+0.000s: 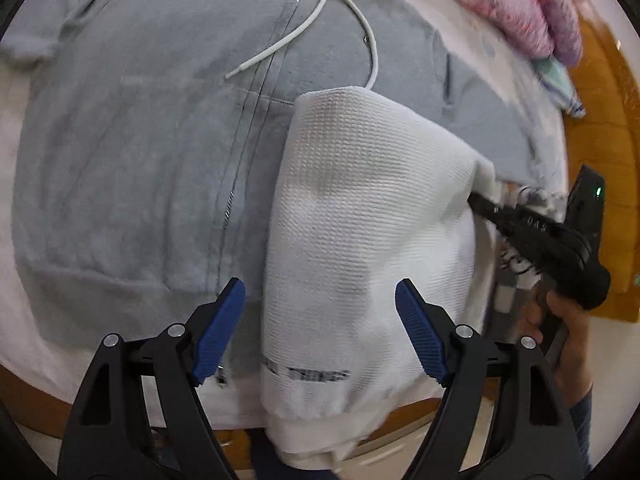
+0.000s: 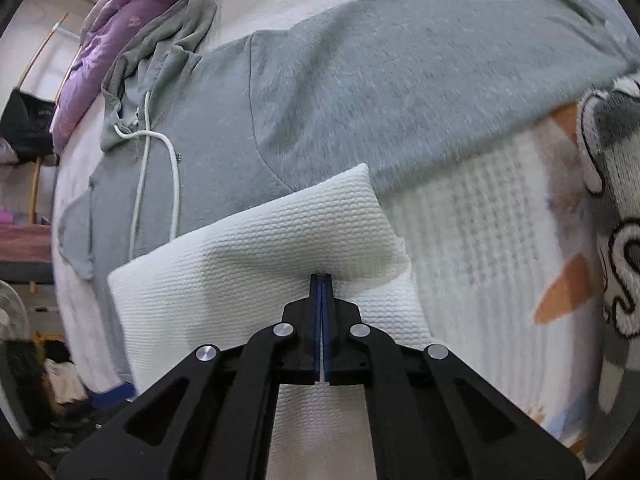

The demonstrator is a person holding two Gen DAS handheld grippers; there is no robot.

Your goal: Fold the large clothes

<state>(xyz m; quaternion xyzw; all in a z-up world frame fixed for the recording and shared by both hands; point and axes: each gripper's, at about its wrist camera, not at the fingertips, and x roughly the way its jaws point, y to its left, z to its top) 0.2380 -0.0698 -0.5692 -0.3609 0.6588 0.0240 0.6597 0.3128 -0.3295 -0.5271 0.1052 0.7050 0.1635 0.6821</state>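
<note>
White waffle-knit garment (image 1: 360, 208) — folded over grey hoodie (image 1: 140, 140)

1. A bedroom in a home; clothes lie spread on a bed covered by a white textured sheet (image 2: 480, 240).
2. A bunched pink and purple quilt (image 1: 516, 4) sits at the far side; a wooden bed frame (image 1: 608, 128) edges the mattress.
3. A standing fan (image 2: 12, 312) and scattered belongings on the floor appear beside the bed.
</note>
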